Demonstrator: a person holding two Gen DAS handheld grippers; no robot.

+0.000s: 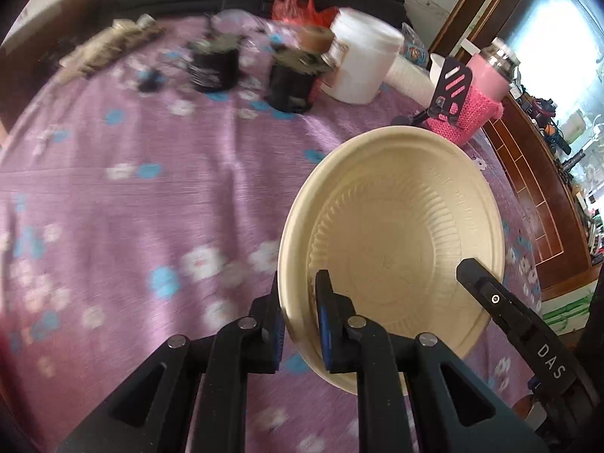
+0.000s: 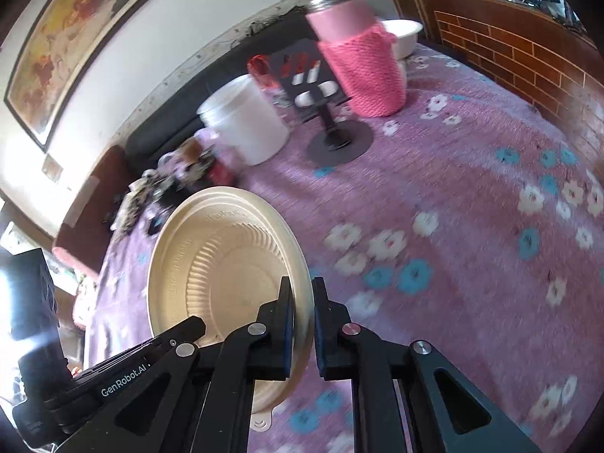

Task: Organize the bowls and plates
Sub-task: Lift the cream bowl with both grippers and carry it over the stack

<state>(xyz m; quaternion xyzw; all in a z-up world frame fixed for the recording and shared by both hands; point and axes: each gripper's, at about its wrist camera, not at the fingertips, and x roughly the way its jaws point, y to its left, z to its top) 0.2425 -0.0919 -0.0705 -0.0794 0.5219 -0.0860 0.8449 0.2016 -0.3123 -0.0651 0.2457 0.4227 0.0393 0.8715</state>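
A beige ribbed disposable bowl [image 1: 407,219] hangs between both grippers over the purple flowered cloth [image 1: 151,188]. My left gripper [image 1: 298,290] is shut on the bowl's left rim, one pad inside and one outside. In the right wrist view the same bowl [image 2: 226,264] appears with my right gripper [image 2: 303,294] shut on its right rim. The right gripper's finger [image 1: 490,298] shows at the bowl's far edge in the left wrist view. The left gripper's finger [image 2: 181,332] shows at the bowl's near-left edge in the right wrist view.
At the back of the cloth stand a pink bottle in a knitted sleeve [image 2: 358,56], a black phone stand [image 2: 332,120], a white tub [image 2: 245,120], two dark jars [image 1: 215,64] and a red bag [image 1: 302,7]. A brick-patterned panel [image 2: 528,56] borders the right side.
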